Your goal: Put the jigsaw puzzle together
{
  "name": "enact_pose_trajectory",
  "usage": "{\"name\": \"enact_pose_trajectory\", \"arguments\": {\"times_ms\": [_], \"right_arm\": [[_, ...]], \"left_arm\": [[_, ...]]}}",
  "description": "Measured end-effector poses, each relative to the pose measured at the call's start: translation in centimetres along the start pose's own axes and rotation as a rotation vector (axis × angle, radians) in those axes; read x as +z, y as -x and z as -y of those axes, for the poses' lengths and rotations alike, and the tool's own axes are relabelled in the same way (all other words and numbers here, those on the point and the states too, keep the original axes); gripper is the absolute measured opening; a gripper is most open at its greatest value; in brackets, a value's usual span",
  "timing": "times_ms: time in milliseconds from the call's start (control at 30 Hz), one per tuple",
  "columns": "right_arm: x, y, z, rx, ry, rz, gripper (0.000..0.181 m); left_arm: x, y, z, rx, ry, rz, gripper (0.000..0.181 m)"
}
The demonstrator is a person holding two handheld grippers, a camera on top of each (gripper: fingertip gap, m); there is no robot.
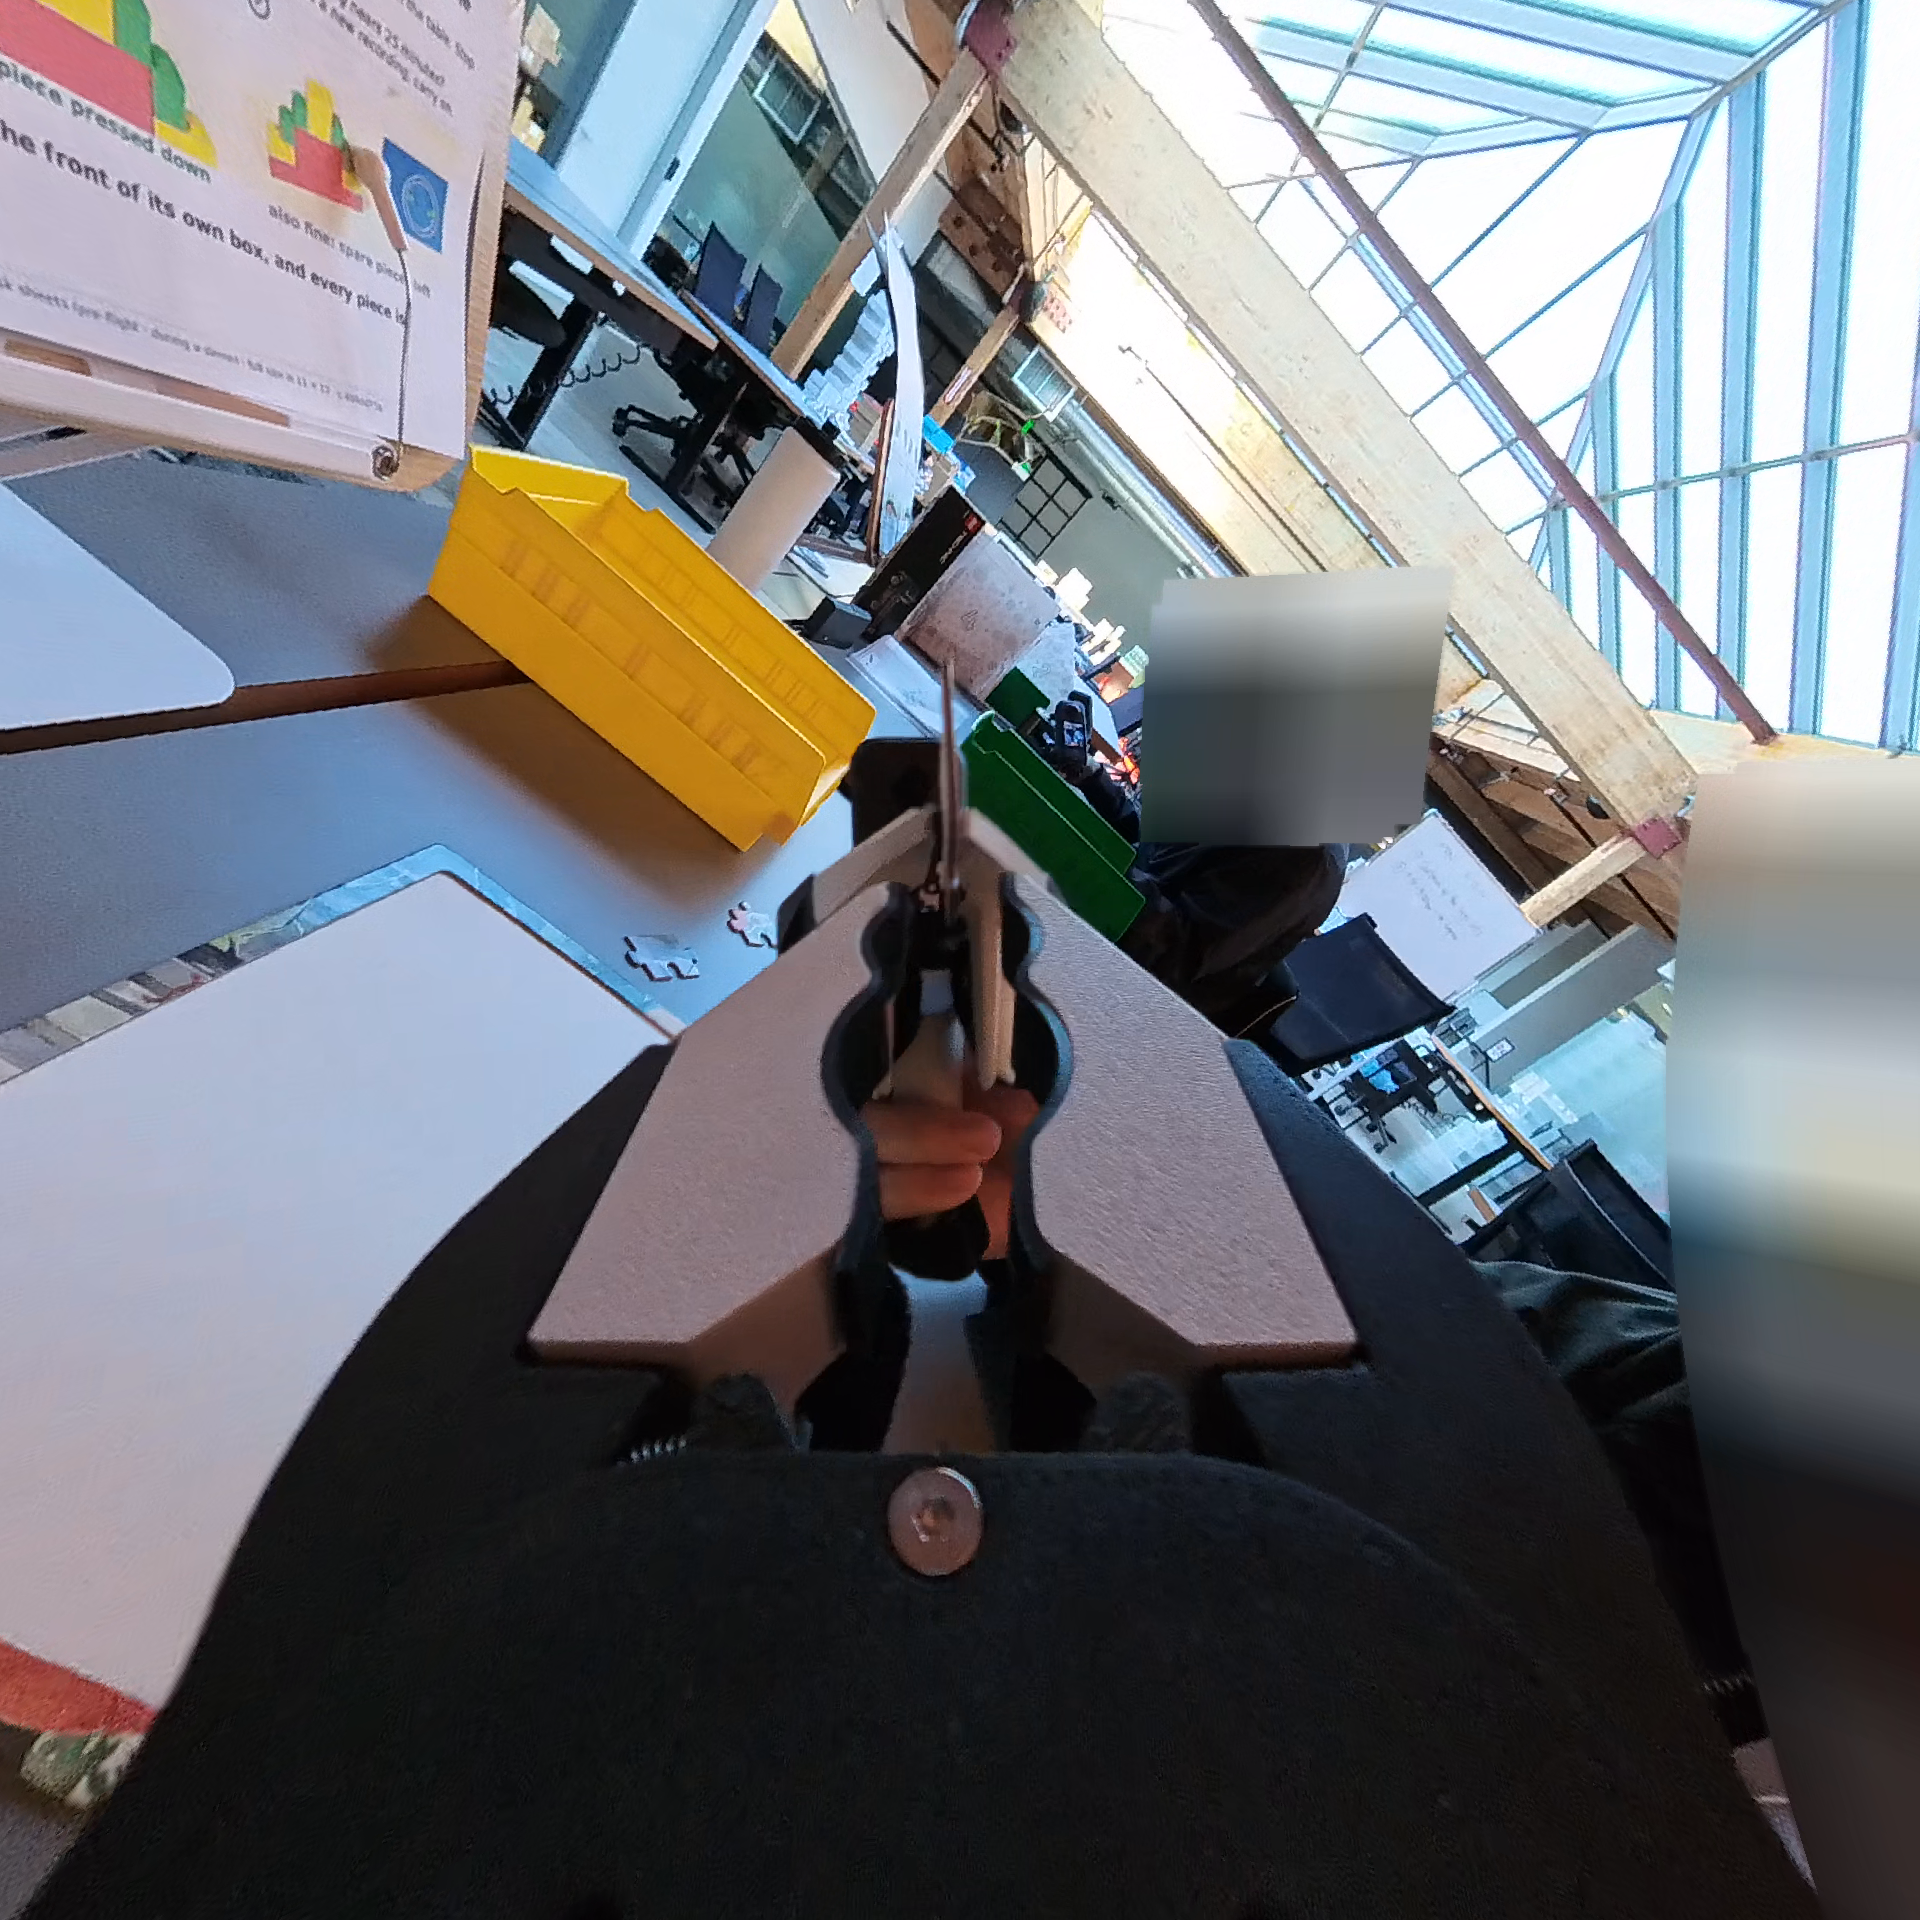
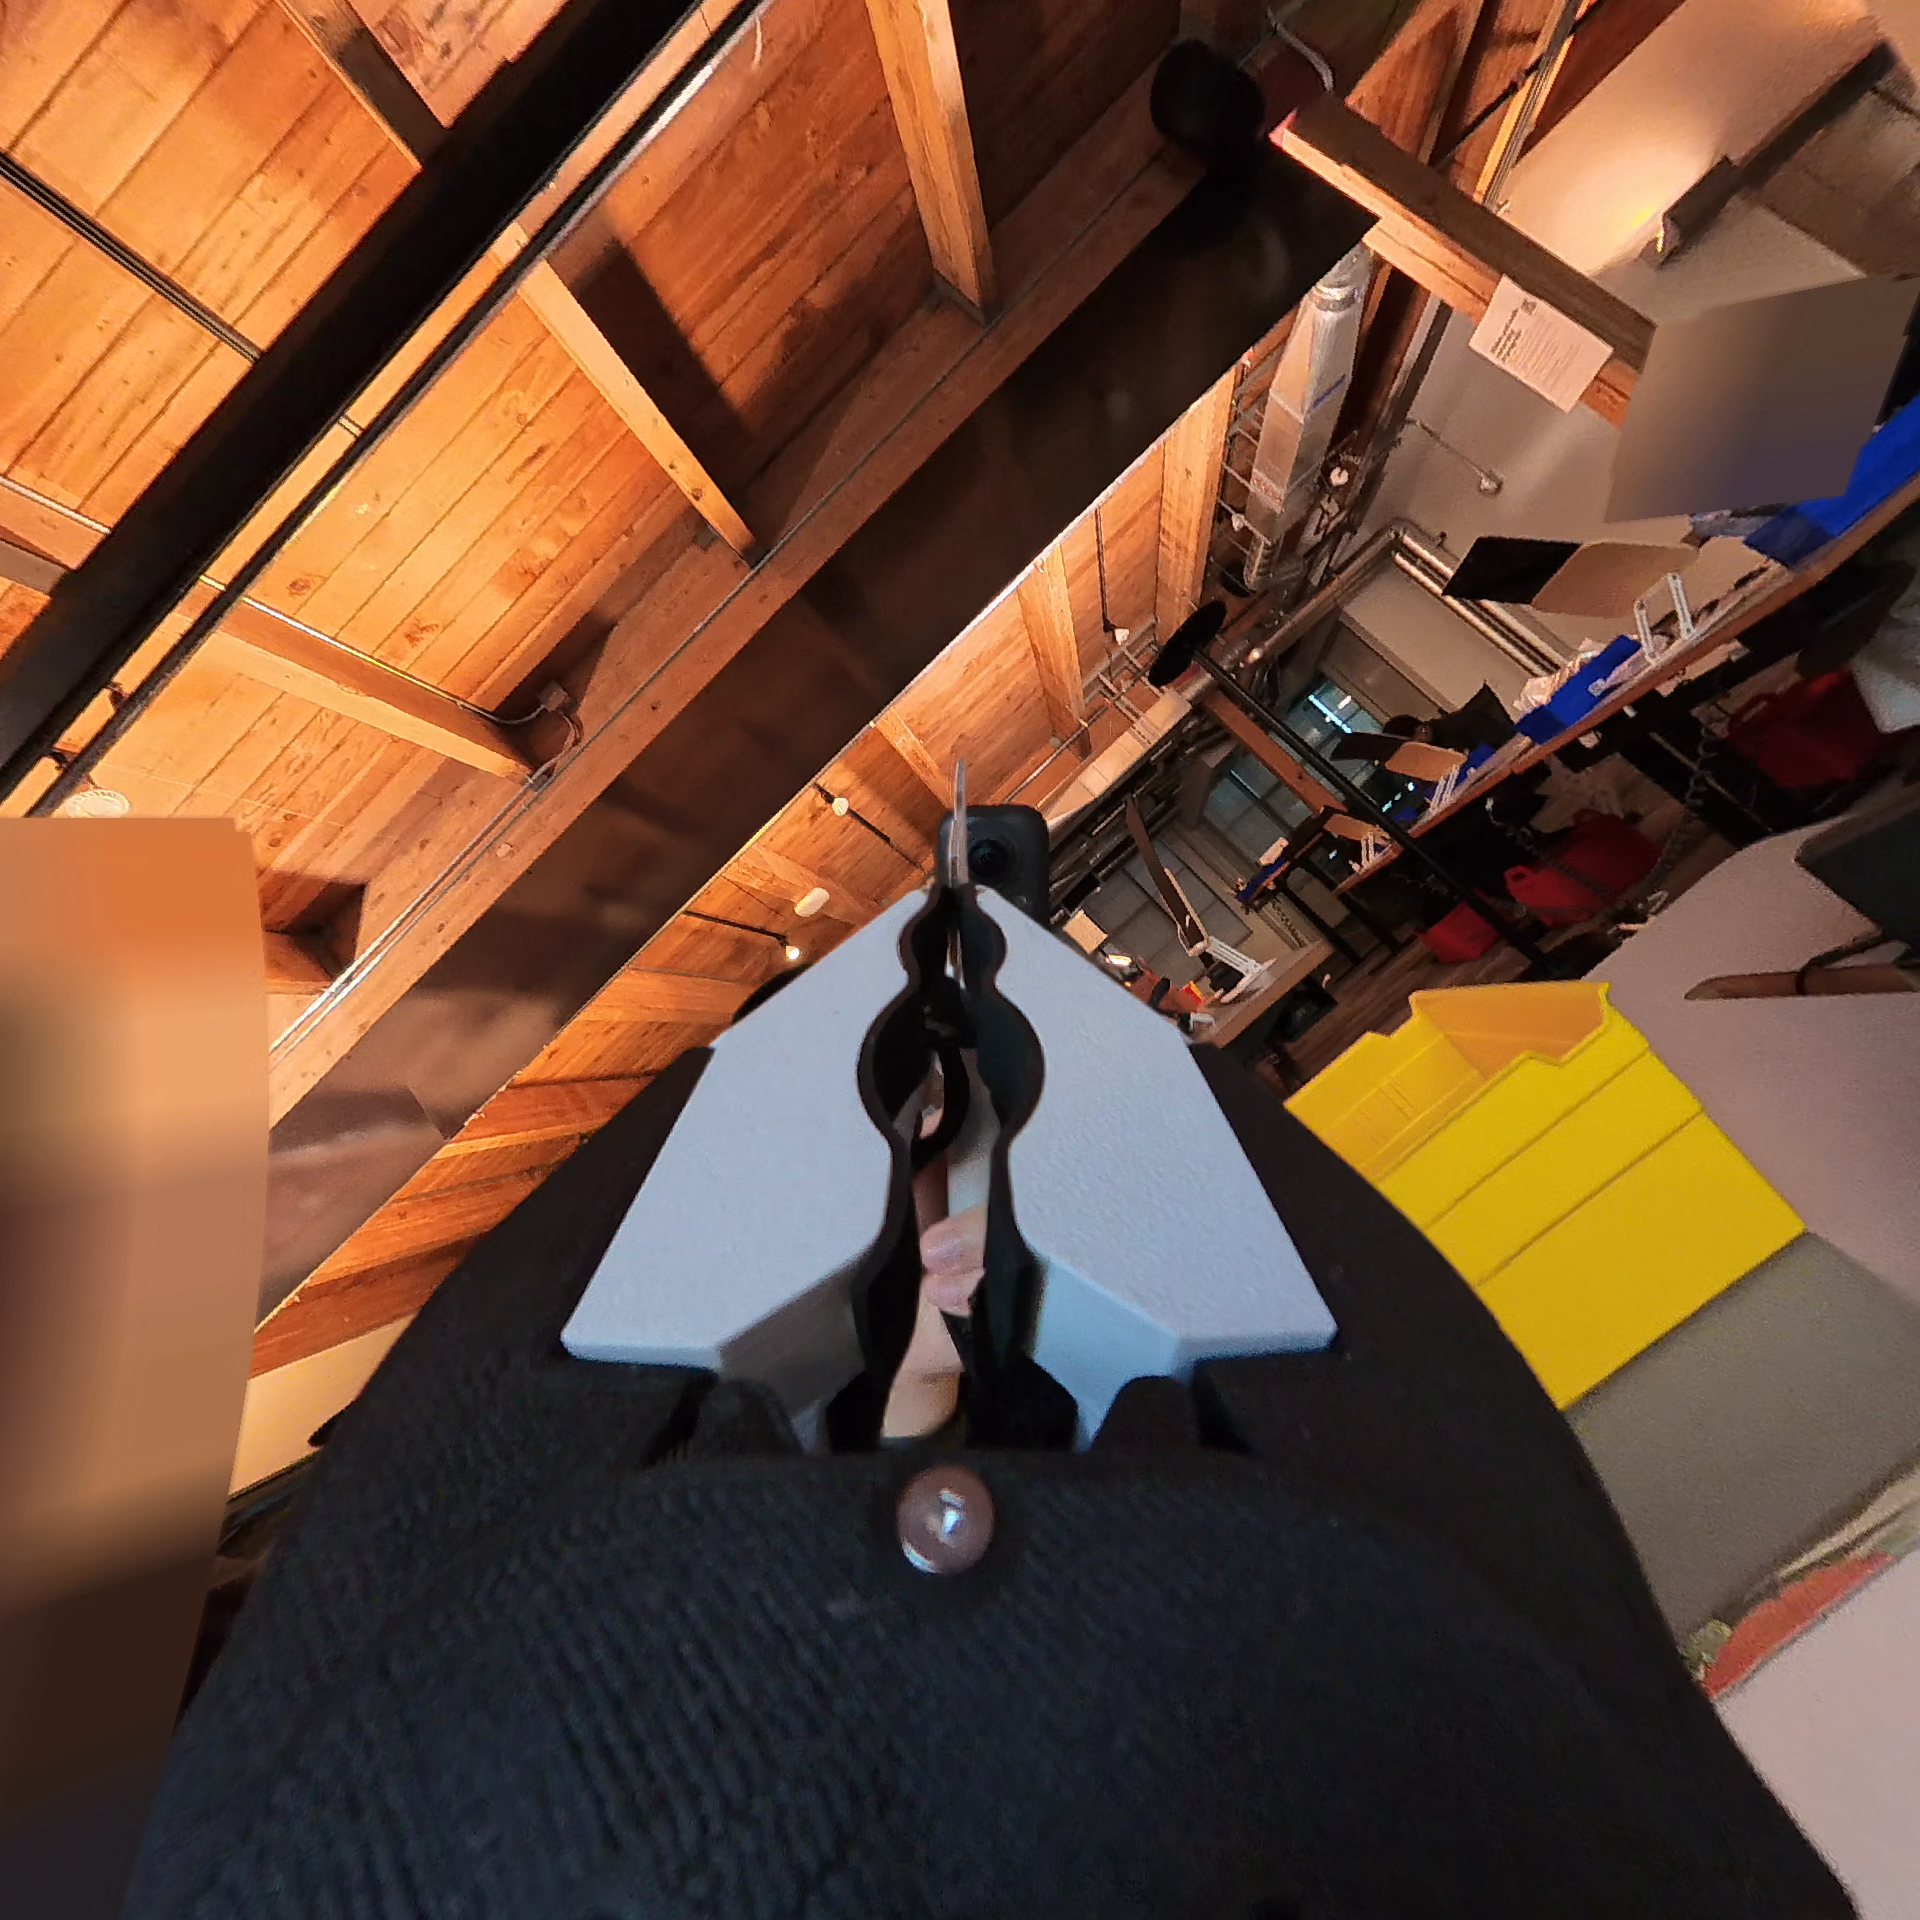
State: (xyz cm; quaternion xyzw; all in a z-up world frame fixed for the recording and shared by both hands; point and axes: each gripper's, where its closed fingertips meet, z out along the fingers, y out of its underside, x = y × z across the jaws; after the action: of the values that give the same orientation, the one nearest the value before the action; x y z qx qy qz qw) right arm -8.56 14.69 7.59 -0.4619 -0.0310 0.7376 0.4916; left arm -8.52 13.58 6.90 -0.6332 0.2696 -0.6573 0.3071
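Observation:
My left gripper (image 1: 940, 883) and my right gripper (image 2: 958, 909) point at each other in the air, tips nearly touching. Both look shut on the same thin puzzle piece (image 1: 948, 758), seen edge-on and sticking up past the tips; it also shows in the right wrist view (image 2: 962, 816). A hand's fingers show through the gap behind each pair of jaws. The puzzle board (image 1: 312, 1143) lies on the table to the left, white in the middle with a printed border. Two loose pieces (image 1: 662, 956) (image 1: 750, 922) lie beside it. Another piece (image 1: 73, 1766) lies at the lower left.
A yellow bin (image 1: 644, 665) and a green bin (image 1: 1049, 831) stand on the grey table behind the board. An instruction sheet (image 1: 239, 208) stands at the far left. The right wrist view shows the yellow bin (image 2: 1538, 1174), the board's corner (image 2: 1808, 1631) and the ceiling. Less than 4 cm separates the two grippers' tips.

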Motion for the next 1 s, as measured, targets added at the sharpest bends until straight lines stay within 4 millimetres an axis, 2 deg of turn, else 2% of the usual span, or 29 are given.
{"name": "enact_pose_trajectory", "arguments": {"times_ms": [100, 233, 300, 367, 400, 467, 533, 600, 667, 733, 867, 967, 1000], "right_arm": [[0.2, -0.2, -0.7, -0.005, 0.018, -0.003, 0.000], [0.3, -0.3, -1.4, -0.070, 0.072, -0.006, 0.000], [0.3, -0.2, -2.0, -0.190, 0.177, -0.004, 0.005], [-0.2, -0.8, -2.6, -0.466, 0.340, -0.049, 0.026], [-0.6, -1.2, -2.7, -0.657, 0.422, -0.084, 0.040], [-2.0, -2.3, -3.3, -1.055, 0.615, -0.157, 0.054], [-3.1, -3.0, -4.0, -1.380, 0.759, -0.200, 0.056], [-3.4, -2.9, -4.8, -1.586, 0.812, -0.190, 0.046], [-3.2, -2.7, -6.0, -1.602, 0.852, -0.160, 0.043], [-3.3, -2.8, -7.1, -1.562, 0.901, -0.142, 0.050], [-3.2, -2.9, -7.3, -1.618, 0.929, -0.162, 0.047], [-3.2, -2.9, -7.4, -1.647, 0.952, -0.169, 0.031], [-3.2, -2.9, -7.3, -1.662, 0.953, -0.176, 0.031]], "left_arm": [[-0.4, 0.4, 0.3, -0.008, -0.022, 0.007, 0.000], [-0.9, 0.4, 0.0, -0.014, 0.028, 0.010, 0.000], [-1.4, 0.6, -0.4, -0.005, 0.078, 0.040, 0.000], [-2.2, 1.2, -1.1, -0.003, 0.153, 0.093, 0.000], [-2.6, 1.6, -1.6, -0.008, 0.195, 0.115, 0.000], [-3.4, 1.8, -2.7, -0.038, 0.280, 0.123, 0.000], [-3.8, 2.0, -4.1, -0.066, 0.367, 0.118, 0.000], [-4.1, 2.0, -5.3, -0.075, 0.445, 0.114, 0.000], [-4.3, 2.3, -6.4, -0.071, 0.505, 0.137, 0.000], [-4.3, 2.6, -6.9, -0.054, 0.536, 0.161, 0.000], [-4.0, 2.7, -7.5, -0.039, 0.570, 0.171, 0.000], [-3.8, 2.6, -7.7, -0.037, 0.580, 0.166, 0.000], [-3.8, 2.6, -7.7, -0.036, 0.578, 0.163, 0.000]]}}
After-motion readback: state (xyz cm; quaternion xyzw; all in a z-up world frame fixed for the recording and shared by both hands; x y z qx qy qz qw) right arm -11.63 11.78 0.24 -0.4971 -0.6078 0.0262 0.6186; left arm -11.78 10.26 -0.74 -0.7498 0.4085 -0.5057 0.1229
